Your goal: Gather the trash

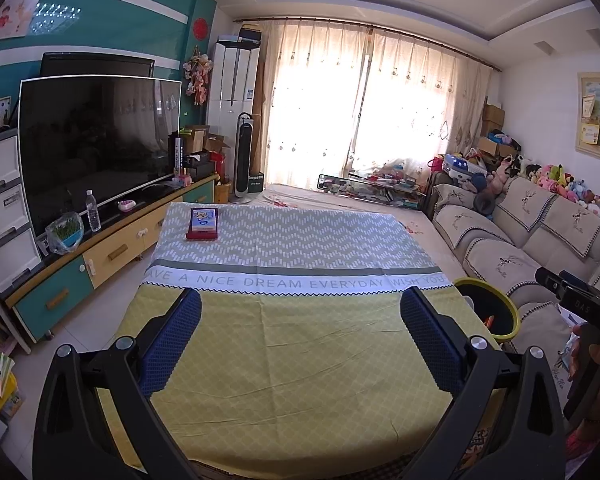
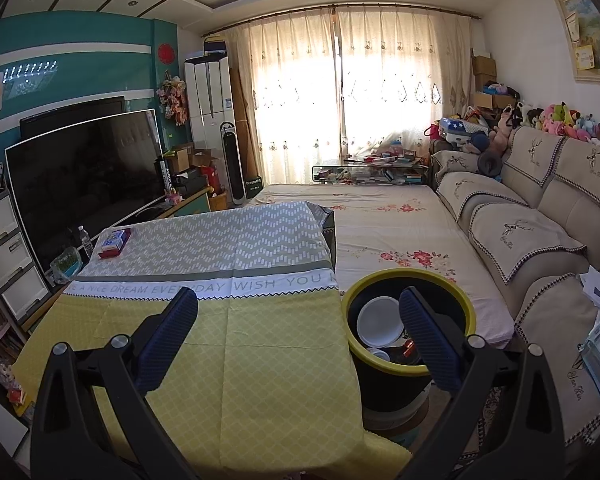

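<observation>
A round black trash bin with a yellow-green rim (image 2: 410, 322) stood upright just beside the tabletop's edge at 3 o'clock. Inside lay a white round plastic lid (image 2: 378, 318), a small white cup (image 2: 378, 354) and something red-orange (image 2: 409, 347).

Bin (image 2: 410, 280) right of table (image 2: 228, 344); box (image 2: 114, 242) far left on it

Teal wall (image 1: 112, 20) behind a dark TV (image 1: 96, 140); bright curtains (image 2: 340, 92) at the window – beige sofa (image 2: 540, 220) on the right, pale tiled floor (image 1: 112, 292).
</observation>
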A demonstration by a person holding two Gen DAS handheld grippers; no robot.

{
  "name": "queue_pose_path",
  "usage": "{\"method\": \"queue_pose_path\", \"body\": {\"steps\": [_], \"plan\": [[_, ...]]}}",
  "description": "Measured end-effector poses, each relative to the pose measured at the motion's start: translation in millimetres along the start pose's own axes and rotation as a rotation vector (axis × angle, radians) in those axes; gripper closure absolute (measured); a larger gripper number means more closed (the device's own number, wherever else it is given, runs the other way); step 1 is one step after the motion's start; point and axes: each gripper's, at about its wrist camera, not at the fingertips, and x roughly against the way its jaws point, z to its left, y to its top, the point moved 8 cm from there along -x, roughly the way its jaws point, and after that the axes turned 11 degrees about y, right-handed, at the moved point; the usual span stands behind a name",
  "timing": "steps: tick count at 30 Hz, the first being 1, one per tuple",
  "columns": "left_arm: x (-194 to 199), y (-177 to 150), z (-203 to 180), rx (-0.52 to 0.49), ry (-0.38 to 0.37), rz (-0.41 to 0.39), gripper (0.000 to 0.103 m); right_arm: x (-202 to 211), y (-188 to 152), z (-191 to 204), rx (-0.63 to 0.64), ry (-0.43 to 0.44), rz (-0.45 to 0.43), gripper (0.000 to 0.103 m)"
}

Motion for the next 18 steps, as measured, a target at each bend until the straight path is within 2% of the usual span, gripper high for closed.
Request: {"method": "queue_pose_path", "body": {"steps": [18], "plan": [[-4.0, -6.0, -0.8, 0.001, 0.005, 0.01, 0.005, -5.5, -4.2, 0.0, -0.009, -0.002, 0.009, 0.007]]}}
